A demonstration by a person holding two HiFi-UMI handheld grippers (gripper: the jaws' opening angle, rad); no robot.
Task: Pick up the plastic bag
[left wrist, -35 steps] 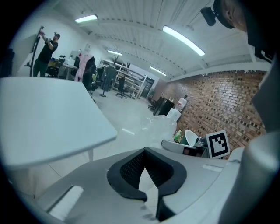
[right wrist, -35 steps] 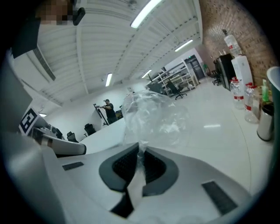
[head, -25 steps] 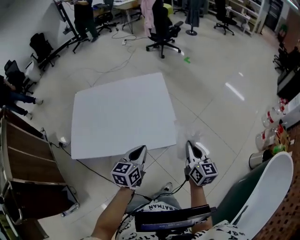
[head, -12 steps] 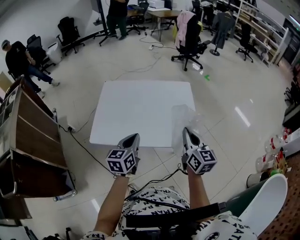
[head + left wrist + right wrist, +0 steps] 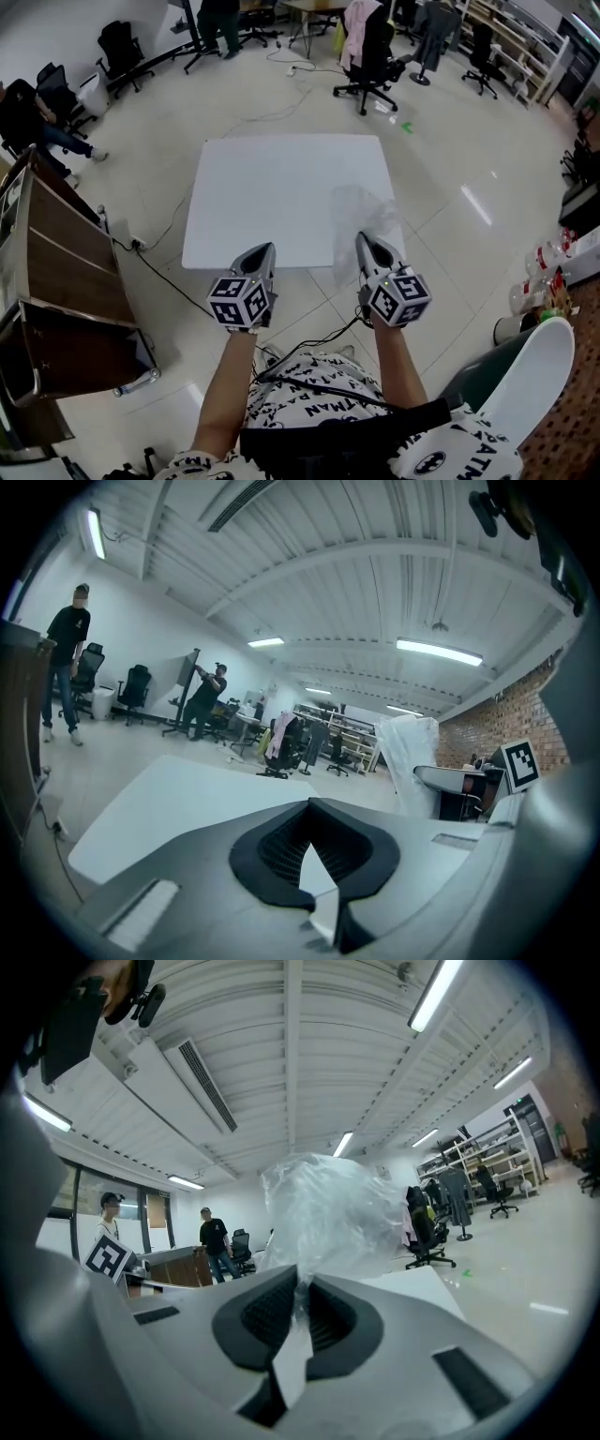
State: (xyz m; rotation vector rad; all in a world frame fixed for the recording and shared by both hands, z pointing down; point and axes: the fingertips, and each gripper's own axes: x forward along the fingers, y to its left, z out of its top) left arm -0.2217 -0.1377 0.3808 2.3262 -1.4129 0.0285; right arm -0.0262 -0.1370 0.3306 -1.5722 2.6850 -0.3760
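Right claw (image 5: 300, 1277): closed tight on a gathered fold of the plastic bag (image 5: 328, 1206); the thin film is pinched between the dark pads and billows out ahead of the tips
Left claw (image 5: 309, 803): jaws brought together, with nothing seen between them; no contact with the bag is shown
Plastic bag: held in the air over the near right corner of the white surface (image 5: 281, 197); the clear film is seen against that corner and against the floor (image 5: 450, 234) just beside it, and is judged to rest on neither
Claw positions: both are held at the near edge of the white surface, the left one toward the middle of that edge and the right one at its near right corner, both pointed roughly level
White surface: nothing else is seen lying on it
Surroundings: an office chair (image 5: 370, 66) and standing people are seen well beyond the far edge of the white surface; a wooden shelf unit (image 5: 56, 272) stands off to its left
Done: the grasp is made and the bag is judged to be carried clear, so the pick-up appears essentially complete
Remaining: little is judged to be left beyond a firm pinch being maintained; a slip is possible, since only a small fold of slippery film is gripped, and by one claw alone
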